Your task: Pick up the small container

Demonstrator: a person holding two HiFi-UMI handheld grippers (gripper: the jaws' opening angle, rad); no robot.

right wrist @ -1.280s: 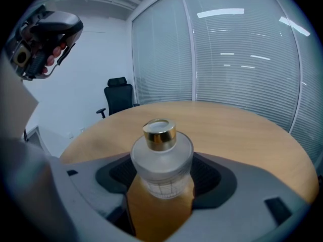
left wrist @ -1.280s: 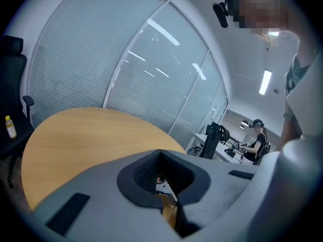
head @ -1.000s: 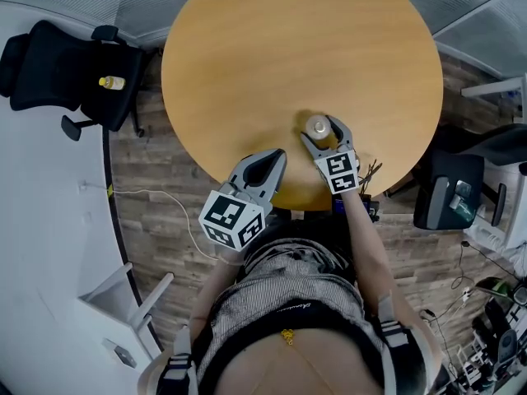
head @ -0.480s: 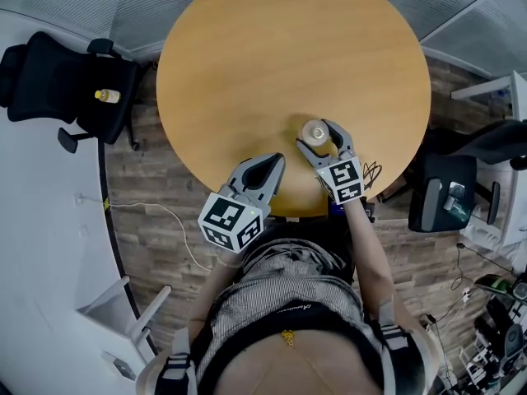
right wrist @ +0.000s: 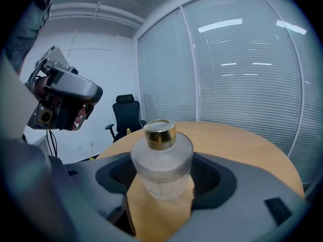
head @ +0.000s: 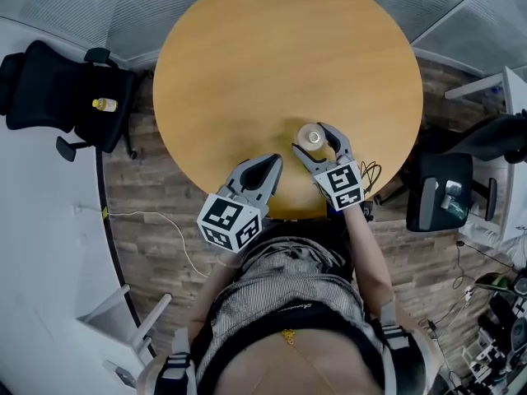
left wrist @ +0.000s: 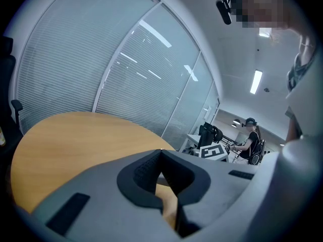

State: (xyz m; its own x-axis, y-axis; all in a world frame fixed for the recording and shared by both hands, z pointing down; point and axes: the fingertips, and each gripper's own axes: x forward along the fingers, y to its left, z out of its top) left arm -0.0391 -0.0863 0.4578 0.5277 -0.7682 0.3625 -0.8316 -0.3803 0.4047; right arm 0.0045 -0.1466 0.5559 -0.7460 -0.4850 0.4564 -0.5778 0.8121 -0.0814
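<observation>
Change since a second ago: right gripper [head: 314,138] has turned a little about the small container [head: 311,135], its marker cube now farther right and nearer. The container is unmoved on the table, and the left gripper [head: 270,162] is where it was.

Item 1. Small container [right wrist: 162,160]: frosted, round-bodied bottle with a gold cap [right wrist: 160,133]. It stands upright on the near right part of the round wooden table [head: 247,64], between the right gripper's jaws.

Item 2. Right gripper [right wrist: 164,183]: jaws spread apart, one dark pad at each side of the container and close against its body. The bottle's base rests on the table top; it is not lifted.

Item 3. Left gripper [left wrist: 160,154]: jaws clenched together, tips meeting, nothing between them. It is held over the table's near edge, left of the right gripper and apart from the container.

Item 4. Surroundings:
- A black office chair [head: 58,89] stands on the far left, with a small yellow bottle [head: 102,104] on its seat.
- A second dark chair [head: 440,200] stands at the right of the table.
- A white cable [head: 156,220] runs across the wood-plank floor [head: 136,163].
- Glass walls with blinds [right wrist: 242,74] stand beyond the table.
- A seated person [left wrist: 251,140] shows in the distance in the left gripper view.
</observation>
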